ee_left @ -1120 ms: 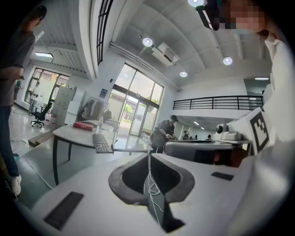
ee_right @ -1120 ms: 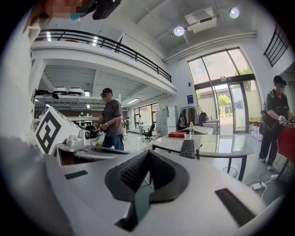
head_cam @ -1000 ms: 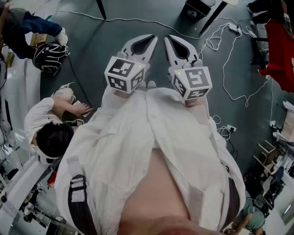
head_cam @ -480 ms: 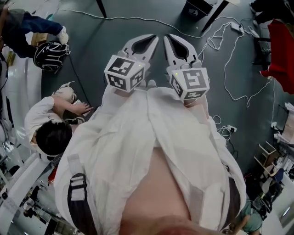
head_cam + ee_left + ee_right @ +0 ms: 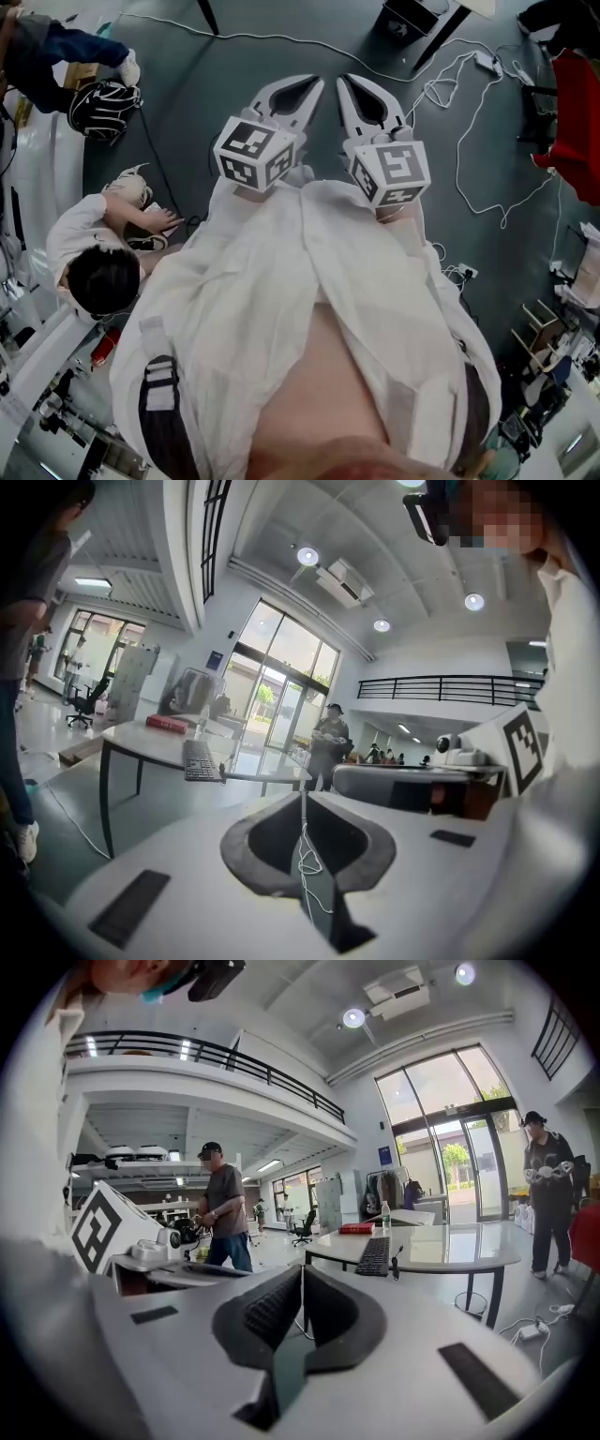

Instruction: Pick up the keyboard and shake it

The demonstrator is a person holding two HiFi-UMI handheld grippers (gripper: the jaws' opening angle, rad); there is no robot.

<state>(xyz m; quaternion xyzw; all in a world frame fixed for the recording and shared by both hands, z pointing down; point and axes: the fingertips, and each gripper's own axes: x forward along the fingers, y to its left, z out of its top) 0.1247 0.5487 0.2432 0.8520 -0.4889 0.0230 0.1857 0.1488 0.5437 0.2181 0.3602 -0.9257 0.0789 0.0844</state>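
Note:
A black keyboard [image 5: 200, 759] lies on a round white table [image 5: 141, 743] some way ahead, in the left gripper view; the right gripper view shows the same keyboard [image 5: 375, 1255] on that table [image 5: 455, 1247]. Neither gripper is near it. In the head view my left gripper [image 5: 314, 82] and right gripper [image 5: 345, 81] are held side by side before a white coat, over the dark floor. The jaws of the left gripper [image 5: 302, 795] are shut with nothing between them. The right gripper [image 5: 302, 1268] is likewise shut and empty.
A red book [image 5: 357, 1228] and a bottle [image 5: 385, 1214] stand on the table beyond the keyboard. White cables [image 5: 469, 103] run over the floor. A person crouches at the left [image 5: 98, 272]. Other people stand near the table [image 5: 330, 742] and at both sides [image 5: 223, 1208] [image 5: 548, 1194].
Both grippers keep their place side by side in the head view, jaws unchanged. The floor, cables and crouching person have shifted slightly in the frame.

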